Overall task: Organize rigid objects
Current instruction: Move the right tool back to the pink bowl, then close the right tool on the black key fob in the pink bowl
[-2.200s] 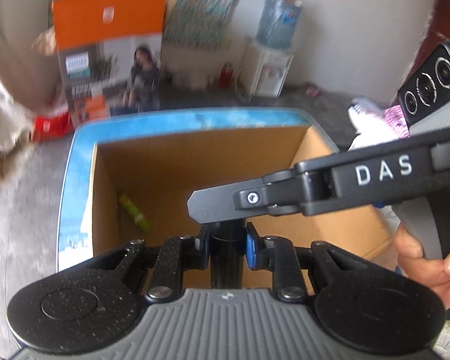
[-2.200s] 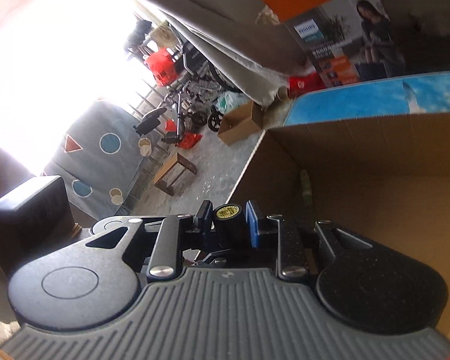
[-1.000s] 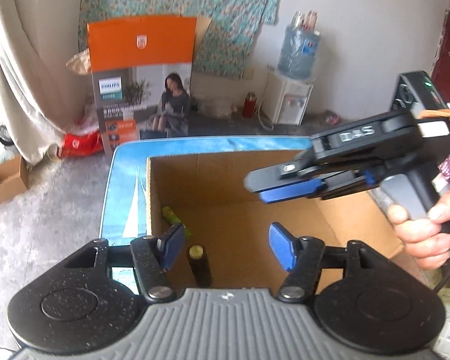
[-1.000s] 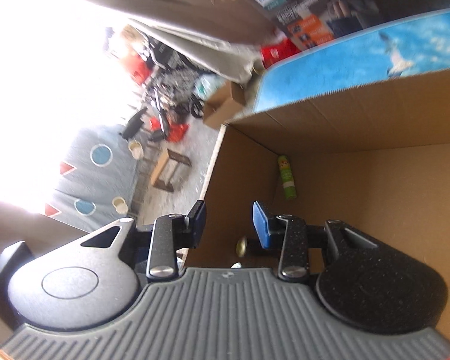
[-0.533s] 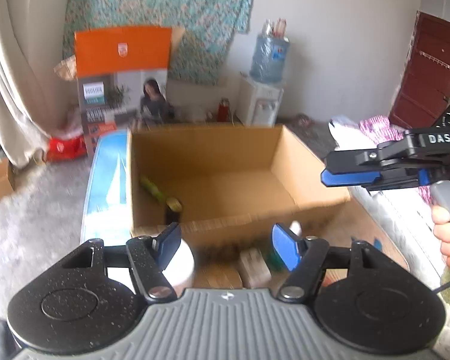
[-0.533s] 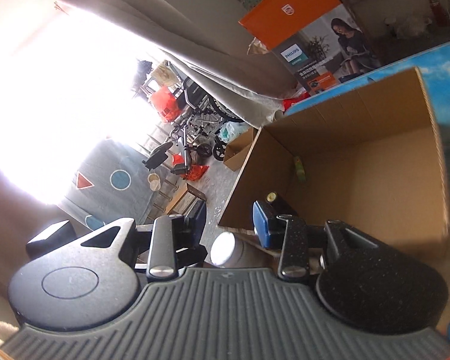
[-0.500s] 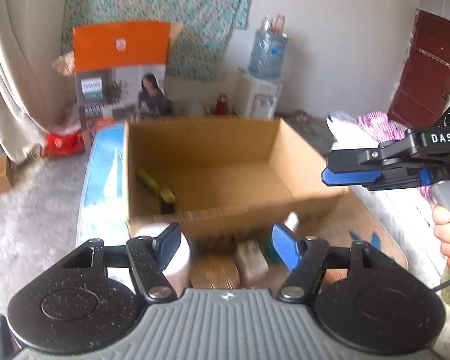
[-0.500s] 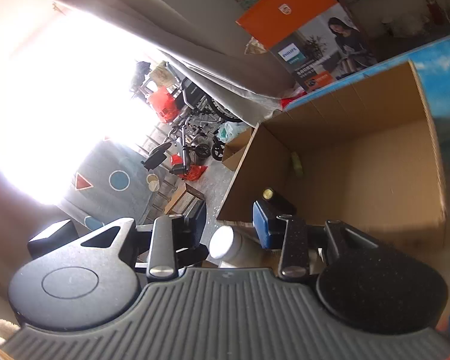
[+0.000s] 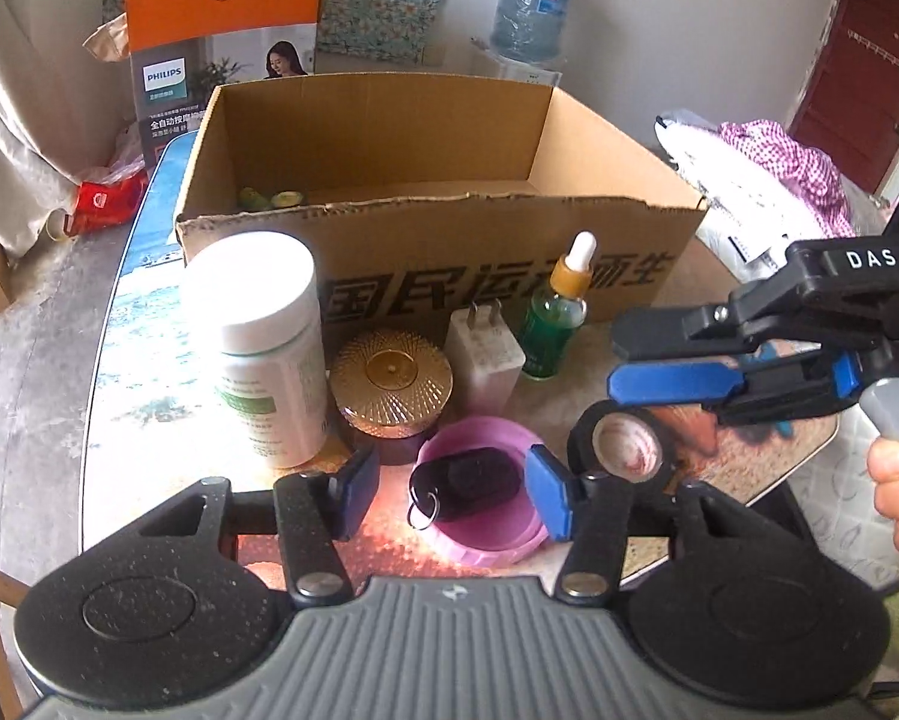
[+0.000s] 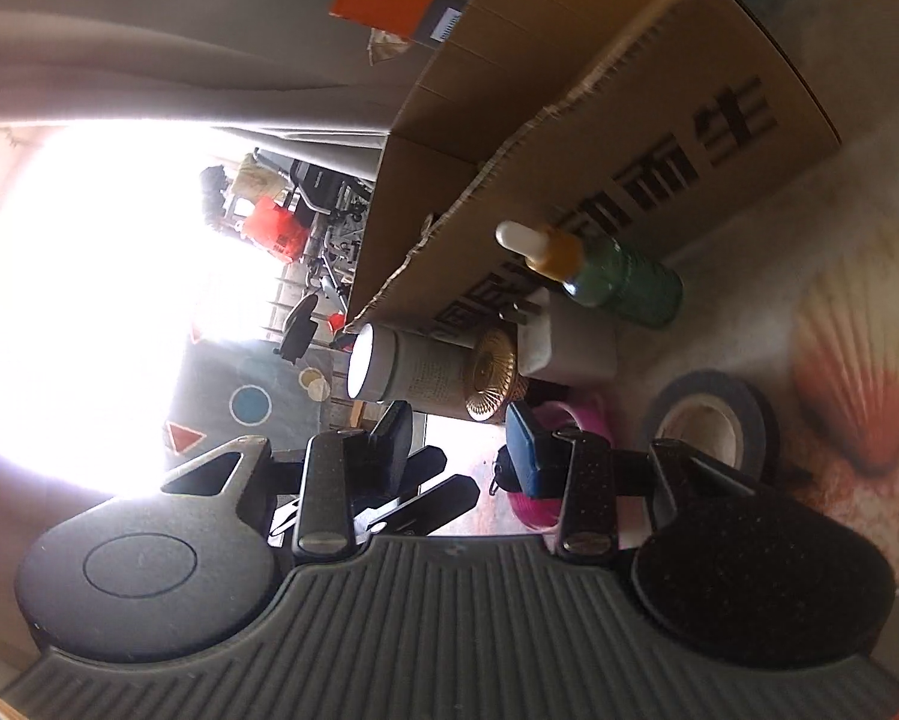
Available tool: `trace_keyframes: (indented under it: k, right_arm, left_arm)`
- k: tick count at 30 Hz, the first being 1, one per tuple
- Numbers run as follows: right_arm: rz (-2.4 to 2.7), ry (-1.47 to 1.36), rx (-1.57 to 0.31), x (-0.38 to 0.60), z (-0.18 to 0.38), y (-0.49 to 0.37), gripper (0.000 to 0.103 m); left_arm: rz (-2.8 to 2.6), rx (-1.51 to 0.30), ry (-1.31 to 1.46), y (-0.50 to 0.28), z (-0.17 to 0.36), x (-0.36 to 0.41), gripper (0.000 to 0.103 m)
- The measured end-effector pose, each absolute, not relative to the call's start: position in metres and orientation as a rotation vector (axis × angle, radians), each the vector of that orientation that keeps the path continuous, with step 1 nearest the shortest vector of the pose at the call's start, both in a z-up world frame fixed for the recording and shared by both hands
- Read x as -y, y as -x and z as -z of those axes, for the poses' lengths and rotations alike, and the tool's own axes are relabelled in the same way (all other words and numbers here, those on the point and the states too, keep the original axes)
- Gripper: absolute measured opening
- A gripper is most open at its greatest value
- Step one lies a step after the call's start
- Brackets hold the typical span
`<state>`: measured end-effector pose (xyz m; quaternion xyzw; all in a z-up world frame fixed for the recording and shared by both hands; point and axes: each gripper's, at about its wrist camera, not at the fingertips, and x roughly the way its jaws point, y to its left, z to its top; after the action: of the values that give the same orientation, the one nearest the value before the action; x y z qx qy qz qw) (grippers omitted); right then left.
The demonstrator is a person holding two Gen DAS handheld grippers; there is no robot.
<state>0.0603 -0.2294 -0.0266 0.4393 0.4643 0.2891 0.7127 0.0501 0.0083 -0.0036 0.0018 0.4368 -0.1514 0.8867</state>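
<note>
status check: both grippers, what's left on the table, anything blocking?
Left gripper closing over the key fob in the pink lid, not gripping. Right gripper empty, above the tape roll. Bottles, jar, charger crowd the box front.

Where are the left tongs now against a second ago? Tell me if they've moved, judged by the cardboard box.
Yes. The left tongs have pulled back out of the cardboard box, and now close over the pink lid in front of it.

Left gripper (image 9: 452,495) jaws closing, empty, above black key fob (image 9: 464,483) in pink lid (image 9: 479,540).
</note>
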Motion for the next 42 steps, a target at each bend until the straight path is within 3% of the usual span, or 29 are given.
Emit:
trace_keyframes:
  k: [8, 14, 24, 42]
  right_arm:
    - [-0.634, -1.067, -1.171, 0.196, 0.061, -0.055, 0.035]
    - [-0.610, -1.087, -1.209, 0.180, 0.070, -0.060, 0.042]
    - [-0.549, -1.080, -1.225, 0.183, 0.067, -0.060, 0.049]
    - [-0.529, -1.005, -1.236, 0.188, 0.056, -0.065, 0.052]
  left_arm:
    - [0.302, -0.943, -0.030, -0.056, 0.019, -0.001, 0.047]
    - [0.305, -0.971, -0.018, -0.060, 0.026, -0.003, 0.044]
    - [0.341, -0.988, 0.046, -0.048, 0.027, -0.005, 0.027]
    - [0.450, -0.991, -0.039, -0.025, 0.026, 0.014, 0.030]
